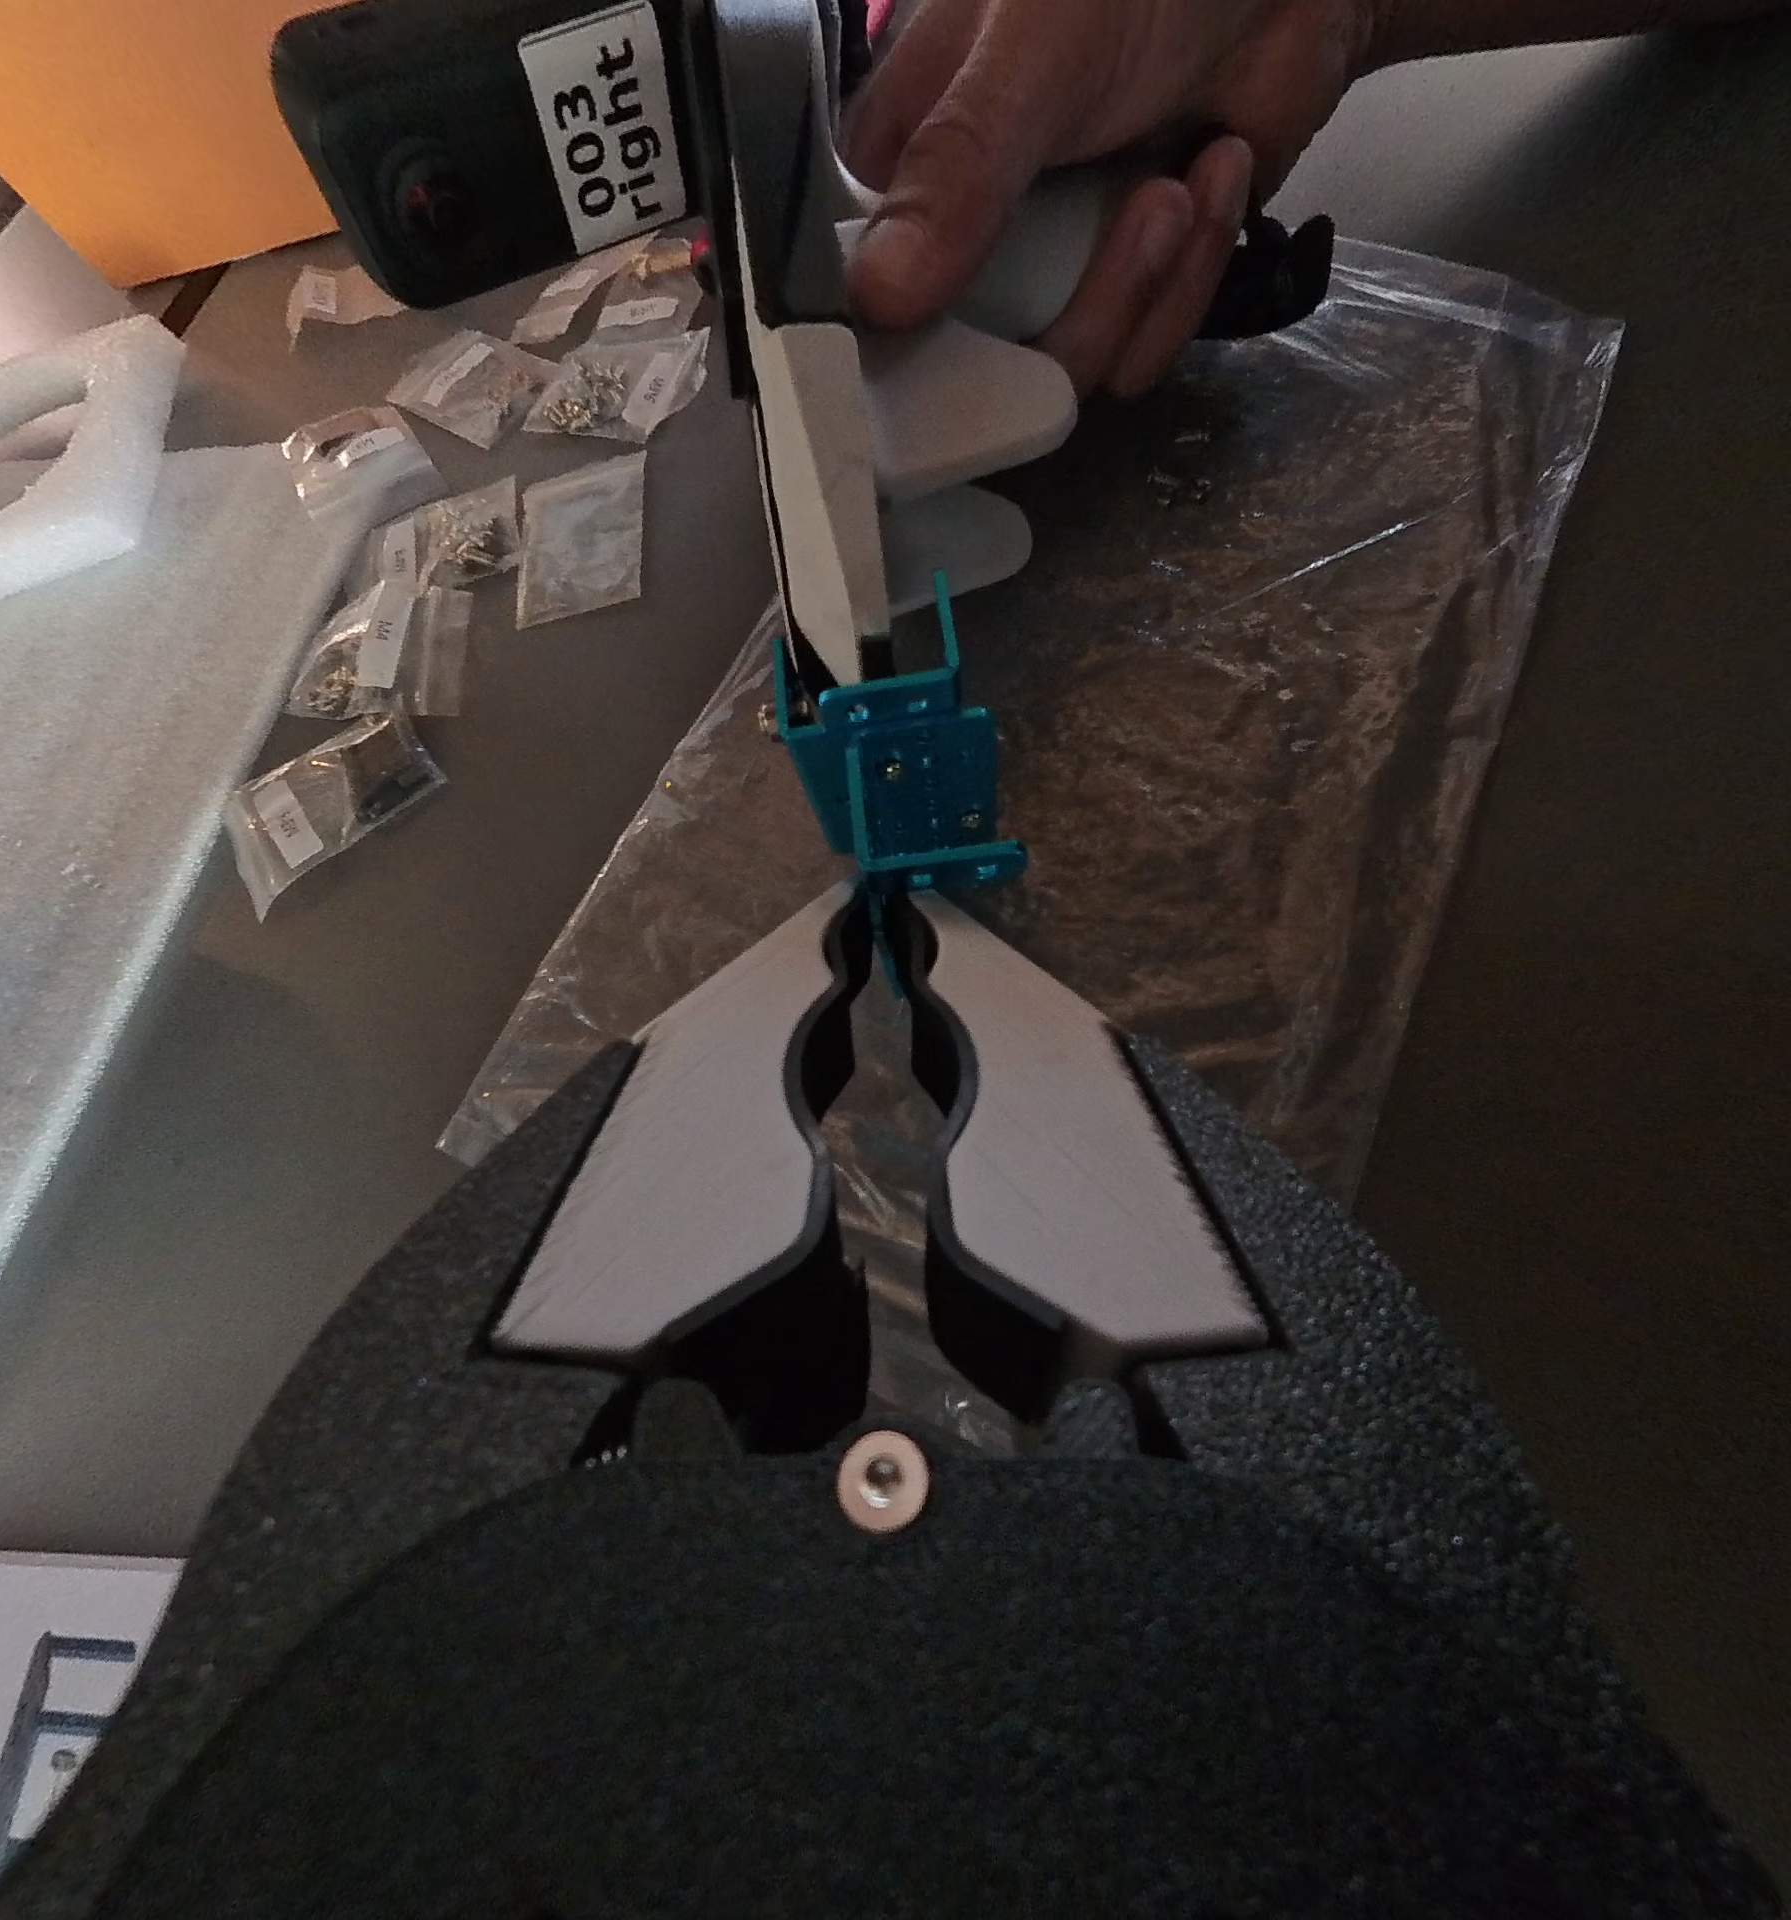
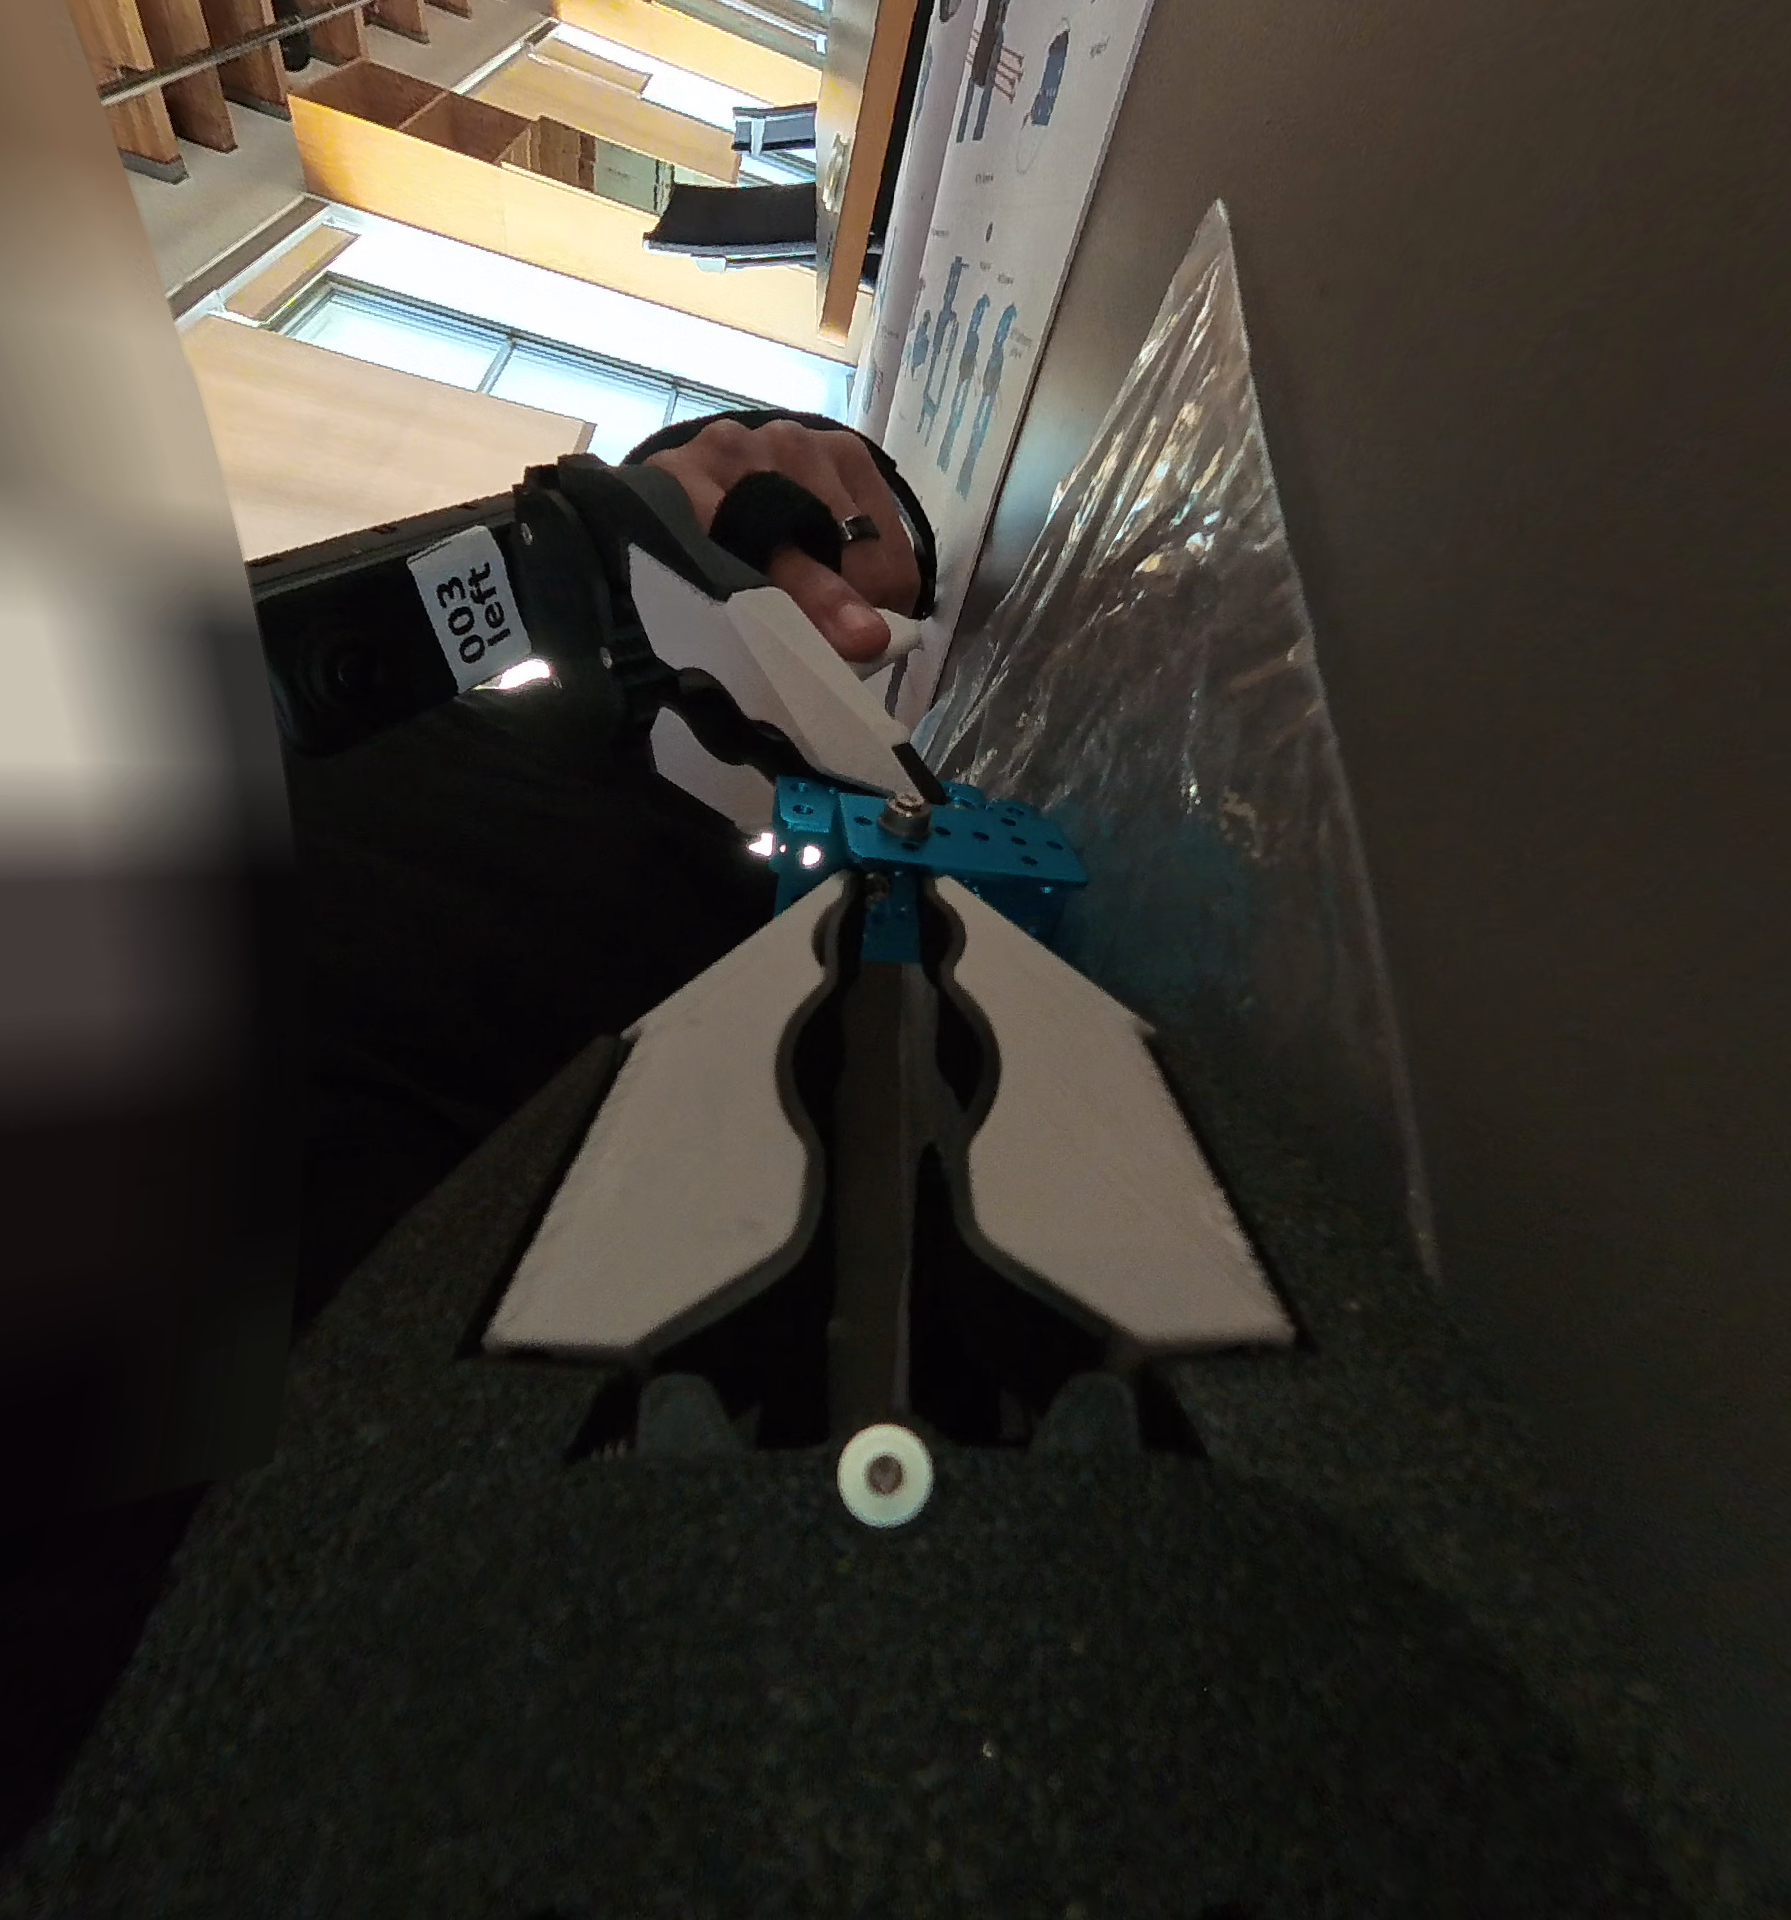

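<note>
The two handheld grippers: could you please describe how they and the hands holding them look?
Both the left gripper and the right gripper have pale grey pointed fingers with wavy black inner edges, a black textured body, and a black camera bearing a white label. The right hand is bare; the left hand wears a black strap and a dark ring.

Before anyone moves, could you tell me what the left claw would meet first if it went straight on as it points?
The blue metal bracket assembly: the left claw is shut on its lower edge. Beyond sits the right claw, gripping the far side.
</note>
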Demonstrator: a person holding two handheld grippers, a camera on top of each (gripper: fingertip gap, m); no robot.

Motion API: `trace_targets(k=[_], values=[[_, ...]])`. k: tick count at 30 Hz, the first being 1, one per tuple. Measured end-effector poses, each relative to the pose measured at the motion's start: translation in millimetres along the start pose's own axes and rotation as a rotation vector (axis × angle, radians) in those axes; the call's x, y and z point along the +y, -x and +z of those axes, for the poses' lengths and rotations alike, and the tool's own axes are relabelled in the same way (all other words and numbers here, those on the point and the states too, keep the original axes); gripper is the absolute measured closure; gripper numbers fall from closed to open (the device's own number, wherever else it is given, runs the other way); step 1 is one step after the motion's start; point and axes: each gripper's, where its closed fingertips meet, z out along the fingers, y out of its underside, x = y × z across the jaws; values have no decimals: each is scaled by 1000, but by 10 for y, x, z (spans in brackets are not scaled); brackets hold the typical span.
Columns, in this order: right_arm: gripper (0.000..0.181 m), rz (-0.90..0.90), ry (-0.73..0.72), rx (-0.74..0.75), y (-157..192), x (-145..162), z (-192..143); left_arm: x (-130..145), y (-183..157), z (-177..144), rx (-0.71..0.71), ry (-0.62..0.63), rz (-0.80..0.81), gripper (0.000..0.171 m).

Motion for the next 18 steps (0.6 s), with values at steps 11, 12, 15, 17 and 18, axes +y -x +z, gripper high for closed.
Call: trace_targets(k=[11,12,15,17,18], values=[[169,8,-10,-7,8,-3,-14,0,2,1,0,0,-1,169],[168,10,-11,-9,10,-2,-19,0,2,1,0,0,-1,169],[166,12,-12,-9,8,7,-35,0,2,1,0,0,-2,169],[165,14,-13,-5,7,17,-54,1,3,1,0,0,-2,169],[164,16,-9,-2,3,28,-68,2,3,1,0,0,-3,169]])
